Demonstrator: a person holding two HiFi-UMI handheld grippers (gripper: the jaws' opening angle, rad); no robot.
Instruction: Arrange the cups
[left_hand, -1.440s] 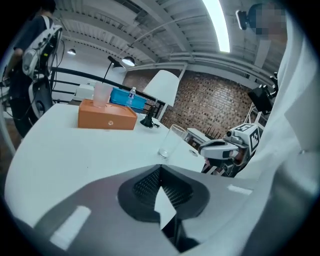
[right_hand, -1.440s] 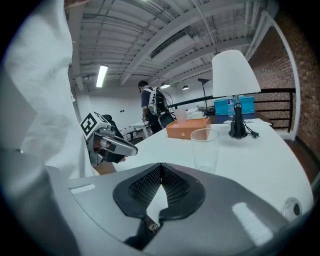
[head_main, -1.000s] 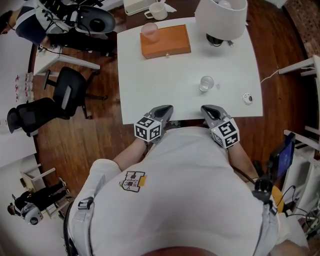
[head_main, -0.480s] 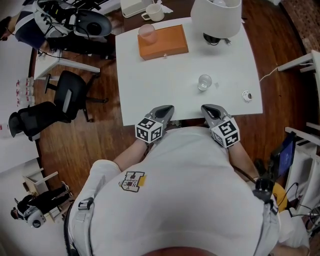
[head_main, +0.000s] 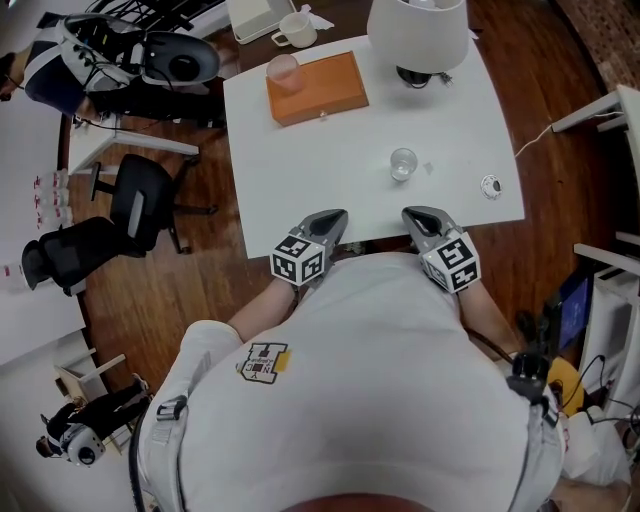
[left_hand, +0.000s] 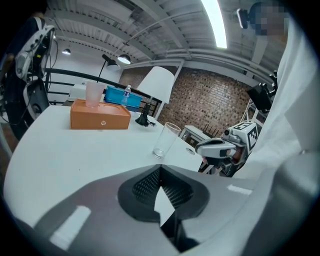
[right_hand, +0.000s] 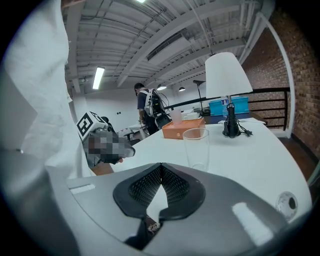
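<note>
Just ahead of the right gripper (head_main: 414, 216) stands the clear glass (head_main: 402, 164). It and the left gripper (head_main: 330, 218) are both pinched together, empty. Spread those jaws wide first, I'd say, then straddle the glass squarely.

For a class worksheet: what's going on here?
A person holds a claw in each hand at the near edge of a white table. The left claw and right claw are both shut and empty. A clear glass stands ahead of them; a pink cup sits on an orange box farther back. Neither is touched.
</note>
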